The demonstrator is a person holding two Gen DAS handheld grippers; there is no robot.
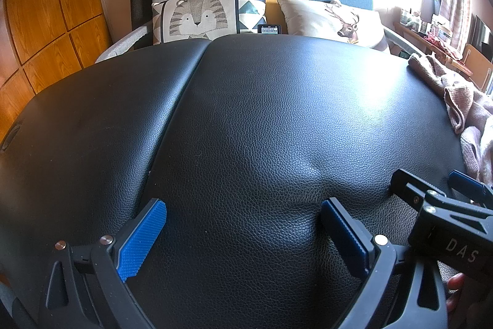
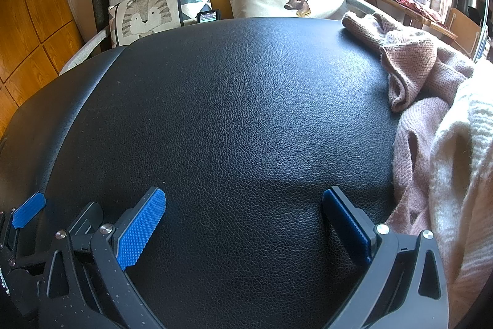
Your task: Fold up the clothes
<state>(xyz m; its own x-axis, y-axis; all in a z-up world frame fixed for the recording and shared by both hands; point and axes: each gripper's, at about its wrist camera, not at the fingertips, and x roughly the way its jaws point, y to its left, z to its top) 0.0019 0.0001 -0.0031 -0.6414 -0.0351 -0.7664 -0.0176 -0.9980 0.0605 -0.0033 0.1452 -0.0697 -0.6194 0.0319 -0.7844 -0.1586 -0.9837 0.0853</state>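
**Black leather bench, knitwear heaped at its right edge**

Padded black leather makes up the working surface, a bench (image 2: 234,100) with a seam down its left part; a sofa with two cushions is seen beyond its far edge.

Item 1. Right gripper (image 2: 243,224): jaws spread wide, nothing between them, held low over the near middle of the bench.

Item 2. Left gripper (image 1: 243,236): jaws likewise wide apart and empty, just beside the right gripper on its left.

Item 3. Clothes (image 2: 431,100): pink and cream knitted garments, crumpled and unfolded, piled along the right edge of the bench from the far right corner to the near right. The heap's long axis is judged to run near-to-far along that edge. It lies to the right of both grippers; the right gripper is judged the nearer.

Item 4. Views compared: in the right wrist view the pile is shown in full depth, with separate pink and cream layers. In the left wrist view only a pink fringe is caught at the frame's right edge, though the bench seam and the right gripper's body are shown.
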